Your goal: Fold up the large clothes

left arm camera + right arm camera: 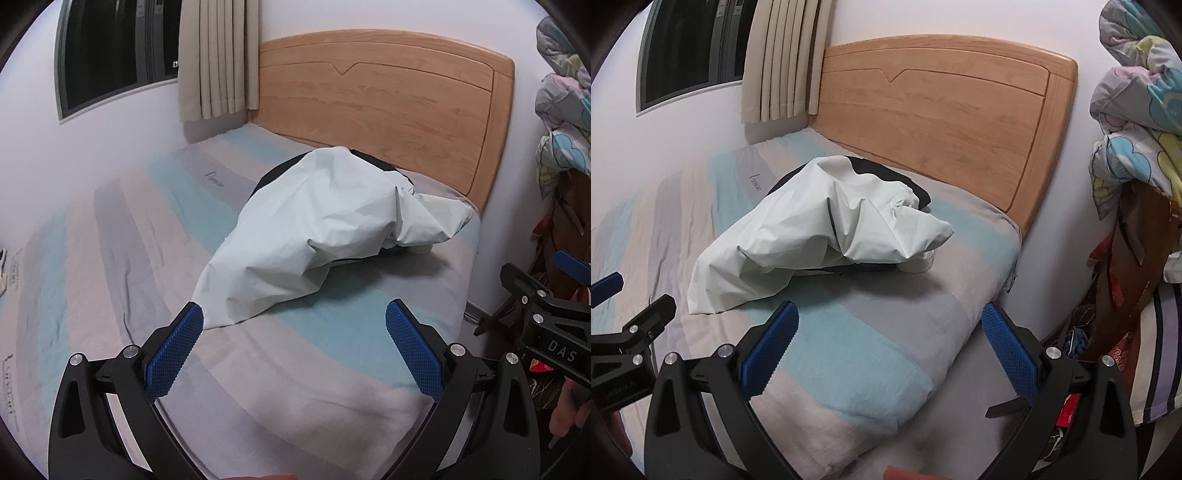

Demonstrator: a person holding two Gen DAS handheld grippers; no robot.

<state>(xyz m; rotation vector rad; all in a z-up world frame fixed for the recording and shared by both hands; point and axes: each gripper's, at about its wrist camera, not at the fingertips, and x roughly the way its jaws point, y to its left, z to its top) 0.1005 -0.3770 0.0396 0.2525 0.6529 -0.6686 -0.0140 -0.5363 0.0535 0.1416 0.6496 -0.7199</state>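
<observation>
With the pale jacket [314, 229] heaped unfolded on the bed [110, 240], left tongs [293, 343] and right tongs [890, 343] hover released, gripping nothing, positioned to approach its near hem

Striped bed [110, 258] carrying one crumpled garment.
A pale jacket [314, 229] with dark lining is lying heaped on the far right of the sheet, near the headboard [388, 110].
</observation>
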